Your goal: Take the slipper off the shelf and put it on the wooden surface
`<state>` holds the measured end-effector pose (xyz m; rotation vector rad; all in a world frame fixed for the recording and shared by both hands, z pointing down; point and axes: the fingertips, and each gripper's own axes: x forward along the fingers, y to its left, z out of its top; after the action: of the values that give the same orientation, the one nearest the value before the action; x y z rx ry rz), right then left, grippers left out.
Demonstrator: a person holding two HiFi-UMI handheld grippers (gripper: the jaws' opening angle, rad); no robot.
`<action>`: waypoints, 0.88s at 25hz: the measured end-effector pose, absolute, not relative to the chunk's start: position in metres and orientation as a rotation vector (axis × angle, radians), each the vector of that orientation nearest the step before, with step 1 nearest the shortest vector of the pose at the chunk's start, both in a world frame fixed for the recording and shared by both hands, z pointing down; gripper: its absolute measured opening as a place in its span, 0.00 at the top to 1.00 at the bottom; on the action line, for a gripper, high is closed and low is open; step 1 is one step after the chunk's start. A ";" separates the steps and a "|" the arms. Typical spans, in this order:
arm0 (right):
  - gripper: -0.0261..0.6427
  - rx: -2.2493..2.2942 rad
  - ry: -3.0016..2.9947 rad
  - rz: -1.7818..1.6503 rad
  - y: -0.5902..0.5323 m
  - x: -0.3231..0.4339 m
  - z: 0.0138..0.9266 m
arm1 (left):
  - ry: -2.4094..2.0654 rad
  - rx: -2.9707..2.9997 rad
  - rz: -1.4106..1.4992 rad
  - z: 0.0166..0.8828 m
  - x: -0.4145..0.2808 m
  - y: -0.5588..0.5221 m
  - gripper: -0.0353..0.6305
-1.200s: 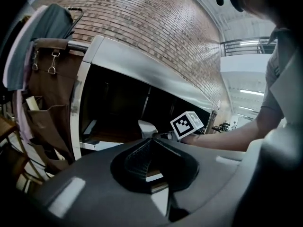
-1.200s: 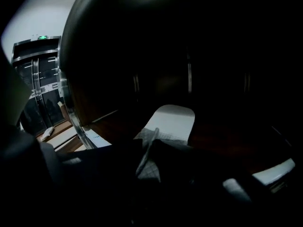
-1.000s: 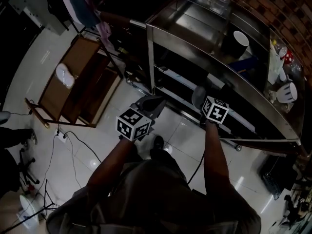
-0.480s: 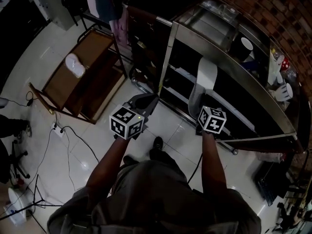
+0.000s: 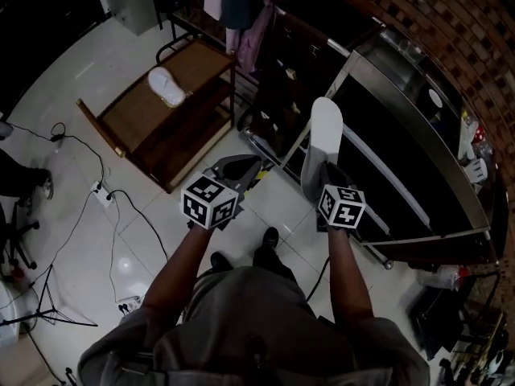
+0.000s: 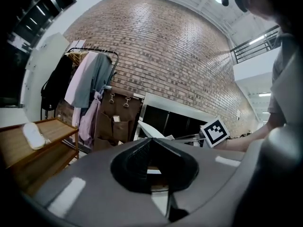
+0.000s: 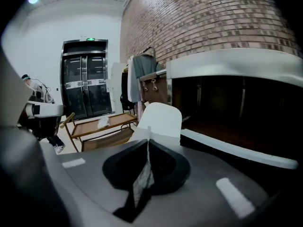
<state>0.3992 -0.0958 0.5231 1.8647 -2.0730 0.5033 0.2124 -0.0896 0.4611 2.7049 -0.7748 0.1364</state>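
Note:
My right gripper [image 5: 320, 174] is shut on the rear edge of a white slipper [image 5: 326, 129], which points away from me in the air in front of the metal shelf [image 5: 426, 151]. In the right gripper view the slipper [image 7: 158, 118] rises just past the closed jaws of that gripper [image 7: 148, 144]. To the left stands the wooden rack [image 5: 153, 115], with a second white slipper [image 5: 167, 85] lying on its top. My left gripper [image 5: 256, 162] is shut and holds nothing; in its own view the left gripper [image 6: 149, 142] faces the brick wall.
A clothes rack [image 5: 241, 6] with hanging garments stands between the wooden rack and the metal shelf. Cables and a power strip [image 5: 103, 193] lie on the white tiled floor at left. A person's leg [image 5: 20, 179] shows at the left edge.
Both grippers have swung left, away from the metal shelf. The slipper has come out of the shelf in my right gripper and now hangs over the floor, closer to the wooden rack.

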 end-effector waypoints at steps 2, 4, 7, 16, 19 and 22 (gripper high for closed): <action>0.95 1.816 -2.106 0.488 -0.102 0.367 0.522 | -0.817 2.694 0.127 0.460 0.184 -0.090 0.97; 0.95 1.766 -2.148 0.462 -0.113 0.333 0.517 | -0.866 2.679 0.115 0.459 0.155 -0.092 0.97; 0.95 1.671 -2.232 0.416 -0.135 0.277 0.508 | -0.971 2.638 0.099 0.461 0.108 -0.099 0.97; 0.95 1.257 -2.452 0.294 -0.205 0.106 0.508 | -1.312 2.459 0.050 0.473 -0.028 -0.130 0.97; 0.95 1.113 -2.502 0.300 -0.238 0.057 0.514 | -1.431 2.379 0.030 0.474 -0.066 -0.149 0.97; 0.95 0.977 -2.536 0.306 -0.277 0.013 0.519 | -1.526 2.301 0.015 0.472 -0.098 -0.175 0.97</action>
<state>0.0133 -0.2768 0.5190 0.9766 -2.5365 0.3063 -0.0982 -0.1755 0.4724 2.3009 -1.5264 0.0155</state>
